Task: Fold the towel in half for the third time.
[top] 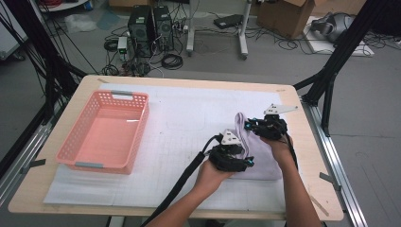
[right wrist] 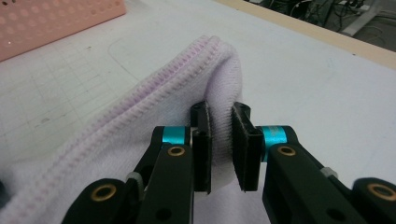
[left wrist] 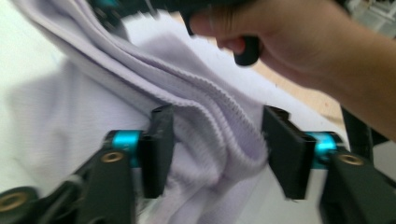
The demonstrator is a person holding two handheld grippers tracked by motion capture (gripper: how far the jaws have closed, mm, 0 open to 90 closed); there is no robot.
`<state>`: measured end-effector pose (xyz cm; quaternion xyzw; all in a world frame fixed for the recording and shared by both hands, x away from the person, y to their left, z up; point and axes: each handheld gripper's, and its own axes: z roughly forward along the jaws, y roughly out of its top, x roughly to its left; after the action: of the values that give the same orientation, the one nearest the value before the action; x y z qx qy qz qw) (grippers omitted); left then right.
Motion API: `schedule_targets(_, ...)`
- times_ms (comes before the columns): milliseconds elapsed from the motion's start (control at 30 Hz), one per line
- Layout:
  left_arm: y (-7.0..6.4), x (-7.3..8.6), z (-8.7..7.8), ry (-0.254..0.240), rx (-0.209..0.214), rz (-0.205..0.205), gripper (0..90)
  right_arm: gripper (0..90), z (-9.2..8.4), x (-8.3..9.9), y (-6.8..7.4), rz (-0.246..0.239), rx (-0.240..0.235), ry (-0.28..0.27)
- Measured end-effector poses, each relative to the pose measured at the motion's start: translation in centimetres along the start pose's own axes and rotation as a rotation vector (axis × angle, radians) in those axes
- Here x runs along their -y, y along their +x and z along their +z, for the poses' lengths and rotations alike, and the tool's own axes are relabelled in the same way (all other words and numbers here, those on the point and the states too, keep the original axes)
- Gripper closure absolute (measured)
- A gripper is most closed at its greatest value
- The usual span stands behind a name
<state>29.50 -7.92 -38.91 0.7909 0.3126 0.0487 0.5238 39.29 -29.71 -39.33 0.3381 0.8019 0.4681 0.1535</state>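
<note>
Towel, pale lilac and folded, lies on the white mat toward the 4 o'clock part of the bench in the high view. One edge of it stands up in a ridge running toward 12 o'clock. The left tongs sit at the towel's 9 o'clock side, and the right tongs are at its 12 o'clock end, on the raised edge. A pink basket stands well apart at the bench's 9 o'clock side.

In the left gripper view, the left tongs stand wide. A thick fold of the towel bulges between the two pads without being pressed; the pad at 3 o'clock is clear of the cloth, while the one at 9 o'clock lies just beside it. The person's right hand shows at 1 o'clock, gripping a black handle above the cloth.

In the right gripper view, the right tongs are narrow and pinch the towel at its stitched hem, both pads pressing on the cloth. The hem runs off toward 8 o'clock. A corner of the basket shows at 10 o'clock.
</note>
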Motion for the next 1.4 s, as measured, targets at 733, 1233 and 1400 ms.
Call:
schedule_targets(733,8.3,6.6,-9.7,-0.081,-0.196,-0.013,37.9,56.7,-6.4,5.3,-1.1,0.170,0.250,-0.015)
schedule_targets(1233,9.4,8.9,-12.8,-0.098,-0.203,0.010,37.1,48.9,-8.9,8.7,5.3,0.194,0.165,-0.002)
schedule_targets(1400,9.5,9.0,-13.3,-0.117,-0.206,0.006,37.1,52.7,-7.5,9.3,6.3,0.185,0.163,0.093)
